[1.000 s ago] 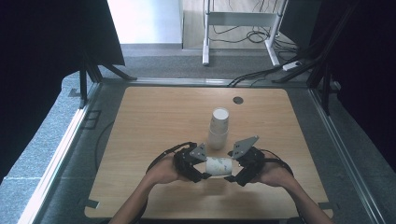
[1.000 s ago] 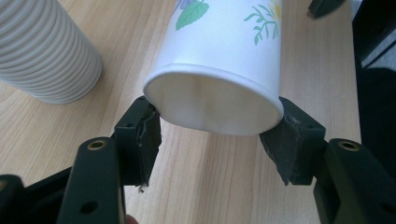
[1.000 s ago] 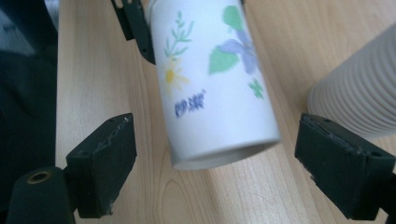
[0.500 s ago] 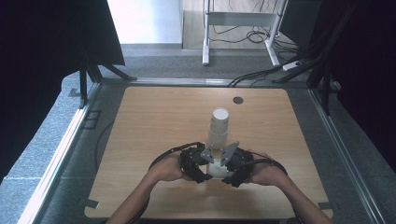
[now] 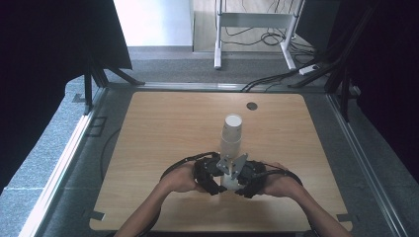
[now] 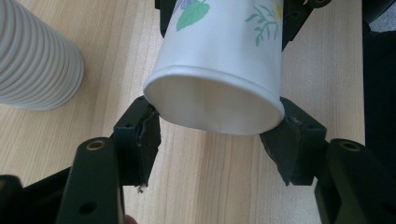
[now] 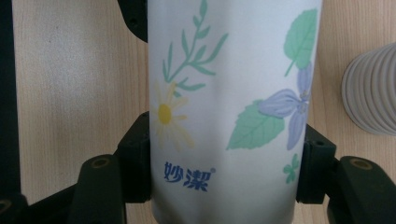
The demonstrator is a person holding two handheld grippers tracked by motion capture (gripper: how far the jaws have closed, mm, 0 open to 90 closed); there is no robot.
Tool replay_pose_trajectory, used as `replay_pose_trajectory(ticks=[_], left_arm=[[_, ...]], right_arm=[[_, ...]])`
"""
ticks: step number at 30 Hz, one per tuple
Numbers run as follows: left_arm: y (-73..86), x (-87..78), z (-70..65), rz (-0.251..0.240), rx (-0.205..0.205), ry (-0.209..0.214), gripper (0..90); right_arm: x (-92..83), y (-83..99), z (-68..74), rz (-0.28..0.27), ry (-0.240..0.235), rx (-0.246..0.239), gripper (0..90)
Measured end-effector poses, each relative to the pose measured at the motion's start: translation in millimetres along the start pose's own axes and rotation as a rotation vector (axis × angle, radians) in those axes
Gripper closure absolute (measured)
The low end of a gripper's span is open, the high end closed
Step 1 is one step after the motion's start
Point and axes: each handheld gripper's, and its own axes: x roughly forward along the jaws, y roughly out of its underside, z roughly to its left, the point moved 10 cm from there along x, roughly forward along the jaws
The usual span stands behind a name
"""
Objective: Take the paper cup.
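Wooden table (image 5: 163, 123) carries a tall cup stack (image 5: 231, 136); just in front of it a flowered paper cup (image 5: 228, 178) lies sideways. Left tongs (image 6: 212, 135) pinch its rim end, right tongs (image 7: 226, 161) have just been closing onto its wall. Its long axis runs hand to hand.

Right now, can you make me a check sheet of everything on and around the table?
Surface: wooden table, with a small dark round spot near the far edge.
Job's things: flowered paper cup lying sideways above the tabletop; tall stack of cups standing just behind.
Clutter: nothing seen.
Grippers: left gripper shut on the cup's rim; right gripper has just been closing and now presses the cup's sides.
Cables: black cable loops trail from the grippers; more cables on the floor beyond.
Surroundings: grey carpet, black curtains, white desk frame.
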Motion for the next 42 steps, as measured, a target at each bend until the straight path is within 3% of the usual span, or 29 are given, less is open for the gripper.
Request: replay_pose_trajectory(ticks=[5, 6, 12, 18, 25, 30, 42], left_arm=[[-3.4, -3.1, 1.6, -0.057, -0.040, 0.007, 28.6], [-5.6, -6.9, 3.4, -0.099, -0.082, 0.012, 25.6], [-9.1, -21.6, 10.2, -0.220, -0.172, 0.031, 14.3], [-11.1, -33.2, 14.3, -0.350, -0.264, 0.053, 13.4], [-11.4, -35.0, 16.8, -0.423, -0.298, 0.068, 13.7], [-15.6, -33.5, 17.0, -0.482, -0.320, 0.109, 14.1], [-26.2, -32.6, 12.6, -0.587, -0.328, 0.210, 16.9]], right_arm=[[-3.9, -1.5, -0.8, -0.056, -0.011, 0.008, 37.2], [-5.6, -2.2, -1.3, -0.074, -0.013, 0.017, 37.2], [-19.2, -5.2, -5.6, -0.182, -0.004, 0.085, 37.2], [-28.7, -6.1, -8.5, -0.281, -0.001, 0.134, 37.2], [-33.0, -7.0, -9.4, -0.374, 0.003, 0.171, 37.1], [-33.6, -7.7, -9.8, -0.437, 0.006, 0.188, 37.1], [-29.7, -9.8, -7.2, -0.509, -0.004, 0.198, 37.1]])
